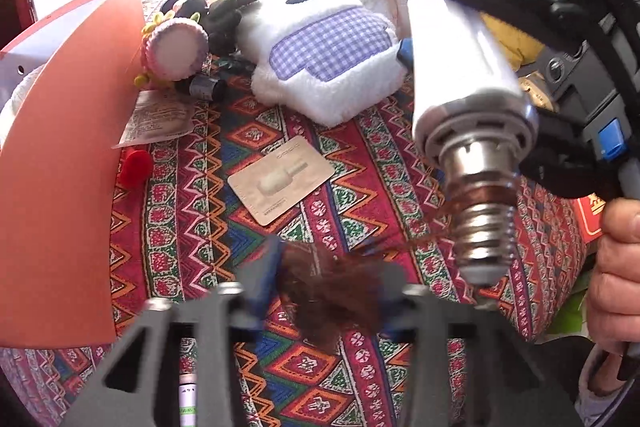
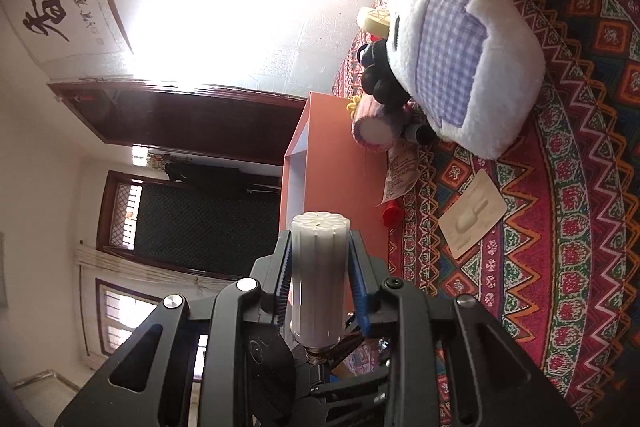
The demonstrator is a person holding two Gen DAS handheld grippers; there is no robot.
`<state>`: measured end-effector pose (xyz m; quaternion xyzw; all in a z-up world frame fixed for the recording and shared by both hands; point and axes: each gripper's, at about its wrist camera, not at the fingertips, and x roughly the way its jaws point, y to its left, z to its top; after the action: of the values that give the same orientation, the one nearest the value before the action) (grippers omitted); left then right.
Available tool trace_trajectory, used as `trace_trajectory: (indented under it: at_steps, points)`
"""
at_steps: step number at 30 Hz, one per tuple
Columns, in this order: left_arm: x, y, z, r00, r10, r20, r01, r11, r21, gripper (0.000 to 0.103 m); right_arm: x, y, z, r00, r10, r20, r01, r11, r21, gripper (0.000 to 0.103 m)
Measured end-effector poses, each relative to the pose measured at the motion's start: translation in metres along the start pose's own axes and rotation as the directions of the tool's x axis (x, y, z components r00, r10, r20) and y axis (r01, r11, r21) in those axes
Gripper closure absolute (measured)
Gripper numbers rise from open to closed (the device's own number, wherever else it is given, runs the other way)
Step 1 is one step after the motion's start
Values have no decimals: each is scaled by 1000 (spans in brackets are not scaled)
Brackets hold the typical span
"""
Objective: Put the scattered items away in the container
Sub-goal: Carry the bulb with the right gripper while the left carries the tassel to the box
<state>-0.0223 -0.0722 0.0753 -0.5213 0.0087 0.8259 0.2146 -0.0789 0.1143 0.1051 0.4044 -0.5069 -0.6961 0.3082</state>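
My right gripper [image 2: 319, 267] is shut on a white LED bulb [image 2: 318, 275], held in the air; in the left wrist view the bulb [image 1: 460, 75] hangs at the right, screw base toward me. My left gripper [image 1: 324, 291] is shut on a brown tuft of hair or fur [image 1: 328, 291] just above the patterned cloth [image 1: 320, 367]. The orange box [image 1: 64, 167] stands at the left; it also shows in the right wrist view [image 2: 332, 155]. A white plush toy [image 1: 320, 51], a pink knitted toy [image 1: 176, 47], a beige sachet card [image 1: 280, 179] and a red cap [image 1: 134, 167] lie on the cloth.
A black glove [image 1: 228, 15], a small dark tube [image 1: 206, 87] and a printed label [image 1: 156, 119] lie near the pink toy. A yellow item [image 1: 512, 35] sits behind the bulb. A hand [image 1: 616, 267] holds the right gripper's handle.
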Motion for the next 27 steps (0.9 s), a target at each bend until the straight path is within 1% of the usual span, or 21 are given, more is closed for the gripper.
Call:
trace_trajectory:
  at_steps: [2,4,8,10,13,17,19,23,25,27]
  points:
    - [2,0,-1,1000,7,-20,-7,1000,0,86,-4,3,0,999,-26,22,27,999,-24,78]
    - [4,-3,3,1000,5,-25,-5,1000,6,87,-9,9,1,995,-77,58,81,994,-73,78]
    - [-5,-12,2,1000,-31,0,31,999,32,89,-19,25,0,977,-165,137,189,964,-187,78]
    - [-10,-16,2,998,-58,12,57,997,43,90,-22,35,-2,961,-209,178,250,936,-247,78]
    - [-14,-23,2,997,-76,21,74,995,61,91,-21,45,-7,936,-267,229,330,892,-309,78]
    - [-18,-24,2,995,-100,20,98,994,57,91,-22,54,-12,889,-335,312,437,823,-362,78]
    - [-21,-22,3,994,-110,25,109,993,44,92,-23,57,-12,876,-348,334,462,804,-375,78]
    - [-34,-14,7,990,-131,57,130,991,13,92,-26,63,-12,868,-345,358,473,794,-383,78]
    - [-47,-10,9,986,-137,93,138,990,-3,92,-27,65,-12,869,-339,360,469,795,-385,78]
    - [-68,-3,14,979,-134,156,139,990,-22,92,-26,70,-13,872,-329,361,462,798,-388,78]
